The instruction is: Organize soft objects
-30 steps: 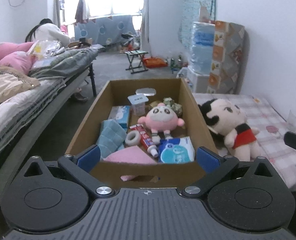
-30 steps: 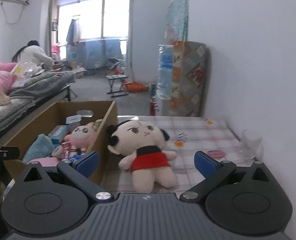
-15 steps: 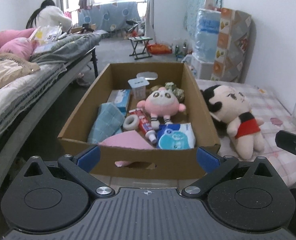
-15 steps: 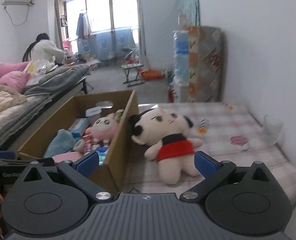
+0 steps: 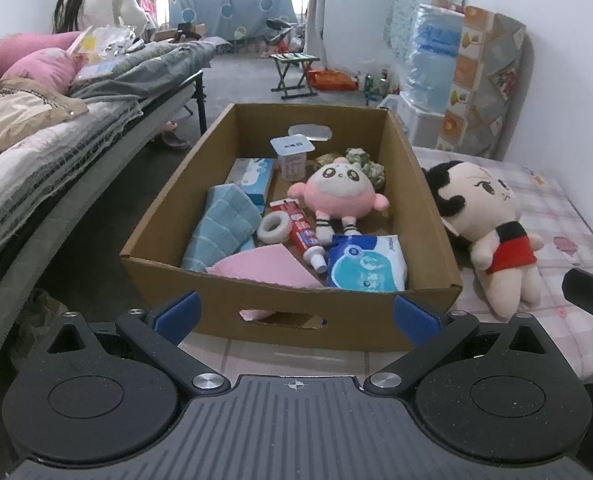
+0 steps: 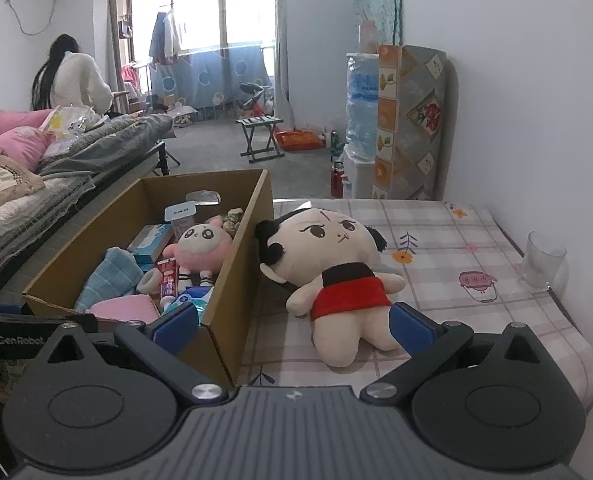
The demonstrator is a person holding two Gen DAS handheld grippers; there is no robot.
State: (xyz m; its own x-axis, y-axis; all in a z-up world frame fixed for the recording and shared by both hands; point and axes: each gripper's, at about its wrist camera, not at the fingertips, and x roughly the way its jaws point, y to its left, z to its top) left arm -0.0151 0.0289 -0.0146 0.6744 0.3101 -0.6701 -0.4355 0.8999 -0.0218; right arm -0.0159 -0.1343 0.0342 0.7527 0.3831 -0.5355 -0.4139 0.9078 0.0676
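Observation:
A cardboard box (image 5: 360,322) (image 6: 236,280) stands on a checked tablecloth. In it lie a pink plush toy (image 5: 342,194) (image 6: 204,246), a blue towel (image 5: 224,228), a pink cloth (image 5: 264,268), a tissue pack (image 5: 366,268), a toothpaste tube (image 5: 302,236) and a tape roll (image 5: 270,228). A doll in a red skirt (image 5: 488,224) (image 6: 332,276) lies on the cloth right of the box. My left gripper (image 5: 294,316) is open and empty in front of the box. My right gripper (image 6: 292,324) is open and empty in front of the doll's legs.
A clear glass (image 6: 542,260) stands near the wall at the right table edge. A bed with quilts (image 5: 36,140) runs along the left. A person (image 6: 72,76) stands far back. A folding stool (image 6: 258,136) and water bottles (image 6: 362,92) are behind the table.
Both grippers have risen and pulled back a little, so the box and doll sit lower and fuller in view. Both stay open. Nothing on the table has moved.

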